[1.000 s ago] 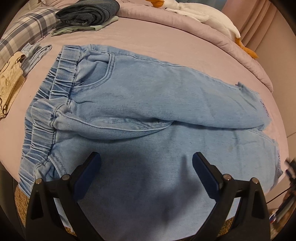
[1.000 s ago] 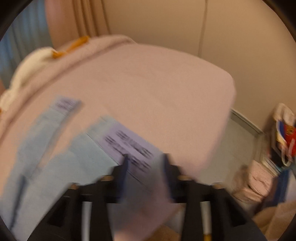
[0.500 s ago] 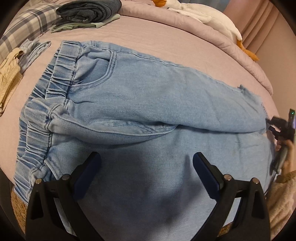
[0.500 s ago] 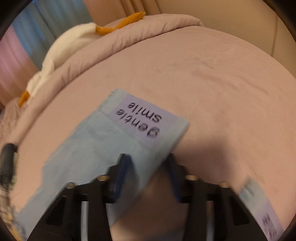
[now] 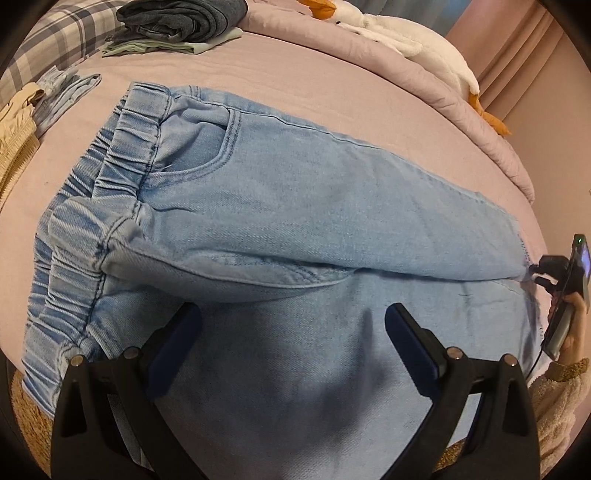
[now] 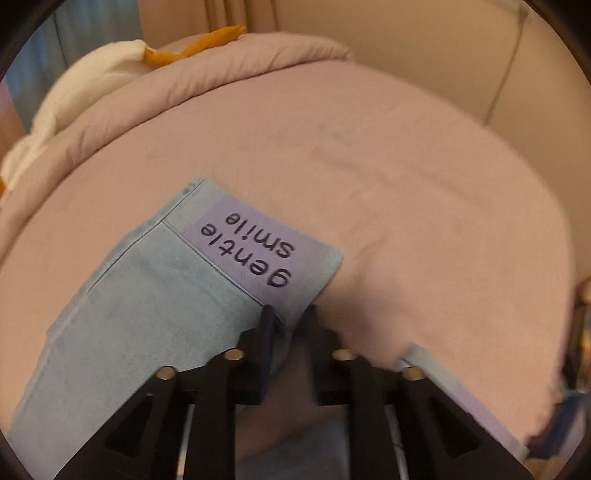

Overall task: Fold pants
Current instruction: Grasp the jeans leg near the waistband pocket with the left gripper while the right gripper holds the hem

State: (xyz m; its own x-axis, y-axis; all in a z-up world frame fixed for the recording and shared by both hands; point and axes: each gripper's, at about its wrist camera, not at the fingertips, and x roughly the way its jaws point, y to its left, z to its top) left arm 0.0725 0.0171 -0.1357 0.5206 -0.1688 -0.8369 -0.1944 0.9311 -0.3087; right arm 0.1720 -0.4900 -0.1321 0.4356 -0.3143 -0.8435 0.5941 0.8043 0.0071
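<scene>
Bed [image 5: 303,74] with mauve sheet; rolled mauve duvet [image 5: 443,88] along far edge, white plush toy [image 5: 417,48] on it. Plaid pillow [image 5: 55,40] at far left corner. Pink curtain [image 5: 517,48] behind, beige wall [image 6: 424,48] past bed's end. Warm indoor light.

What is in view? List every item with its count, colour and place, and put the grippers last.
pants: one, light blue denim, spread flat on the bed, waistband at the left
cuff label: one, lilac, printed "gentle smile", at a leg end
bed sheet: one, pink, under the pants
folded clothes: one stack, dark denim over pale green, far left of the bed
plaid fabric: one, grey and white, far left corner
plush toy: one, white with orange, along the far edge
left gripper: black, blue pads, open above the pants
right gripper: black, shut on the cuff
</scene>
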